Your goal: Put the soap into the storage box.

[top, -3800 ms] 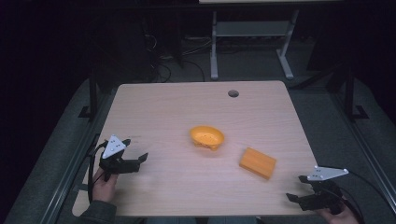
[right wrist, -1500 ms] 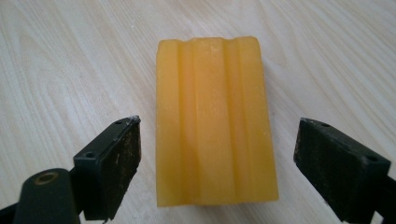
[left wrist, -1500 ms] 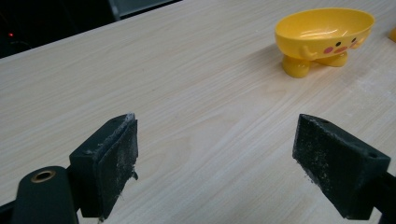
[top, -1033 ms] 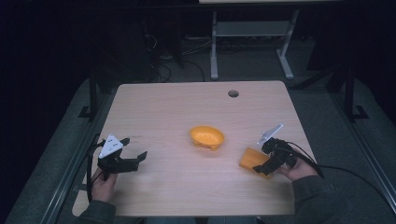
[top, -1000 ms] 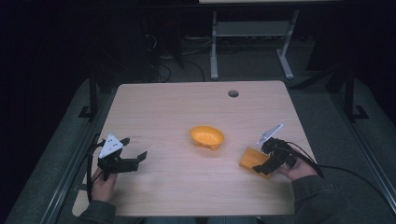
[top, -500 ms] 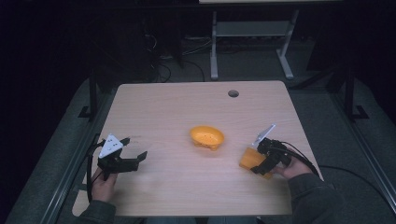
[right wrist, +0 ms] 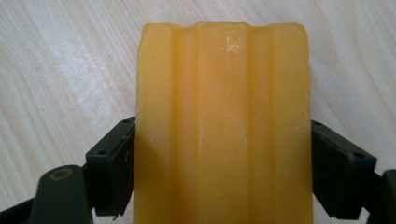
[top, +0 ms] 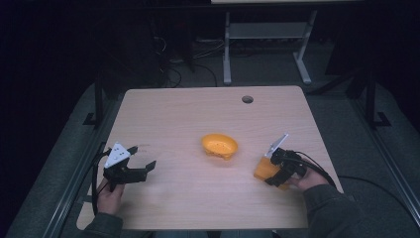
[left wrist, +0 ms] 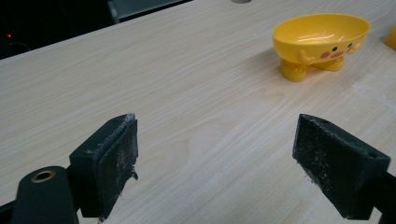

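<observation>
- R. gripper: jaws stand one on each long side of the orange soap bar, pads touching or all but touching it; looks clamped, tho the lower edge of the right gripper view cuts off the contact, so treat the grip as probable, not certain.
- Soap bar rel. to tool: centred between the jaws, its long axis running straight out ahead of them, grooved face toward the camera. In the high view the bar sits just in front of your right hand, on or barely off the table; can't tell which.
- Step in hand (judged): secure the bar for a carry to the yellow soap dish, which lies ahead and to the left of the R. gripper, near but apart.
- Doing it well: squeeze evenly on the flat sides, keep the bar square to the pads; soap is slick, so lift slowly and level, no twisting.
- L. gripper: jaws wide apart, nothing between them, low over bare table; dish ahead and to its right, well clear.
</observation>
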Available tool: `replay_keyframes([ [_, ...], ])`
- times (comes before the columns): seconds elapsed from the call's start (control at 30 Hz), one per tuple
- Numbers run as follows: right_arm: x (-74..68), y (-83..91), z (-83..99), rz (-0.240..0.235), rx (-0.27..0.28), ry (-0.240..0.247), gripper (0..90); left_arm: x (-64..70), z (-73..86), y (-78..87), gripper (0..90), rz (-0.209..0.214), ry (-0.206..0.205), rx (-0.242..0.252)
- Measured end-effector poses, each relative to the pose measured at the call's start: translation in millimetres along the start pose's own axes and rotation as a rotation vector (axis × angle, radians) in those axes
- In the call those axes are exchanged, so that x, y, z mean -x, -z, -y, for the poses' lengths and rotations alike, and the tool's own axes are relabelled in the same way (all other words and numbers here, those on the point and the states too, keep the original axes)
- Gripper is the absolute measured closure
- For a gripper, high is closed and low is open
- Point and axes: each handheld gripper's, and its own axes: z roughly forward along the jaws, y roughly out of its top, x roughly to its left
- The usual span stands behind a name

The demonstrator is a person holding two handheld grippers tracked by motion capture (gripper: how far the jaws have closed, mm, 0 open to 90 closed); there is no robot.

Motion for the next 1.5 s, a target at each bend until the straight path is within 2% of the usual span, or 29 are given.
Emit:
replay_keyframes([
  [0.3,-2.0,2.4,-0.3,0.000,0.004,0.013,20.6,-1.0,0.1,1.0,13.4,-0.003,0.010,0.007],
  [0.4,-0.8,4.7,-1.3,-0.014,0.029,0.010,20.6,-1.1,0.2,1.3,13.4,-0.005,0.010,0.008],
  [1.0,4.0,19.4,-29.2,-0.009,0.043,0.049,20.6,-2.4,-0.2,2.3,13.4,-0.010,0.011,0.002],
  [1.5,10.1,24.2,-50.0,-0.012,0.041,0.075,20.6,-2.9,-0.2,2.3,13.4,-0.011,0.014,0.006],
])
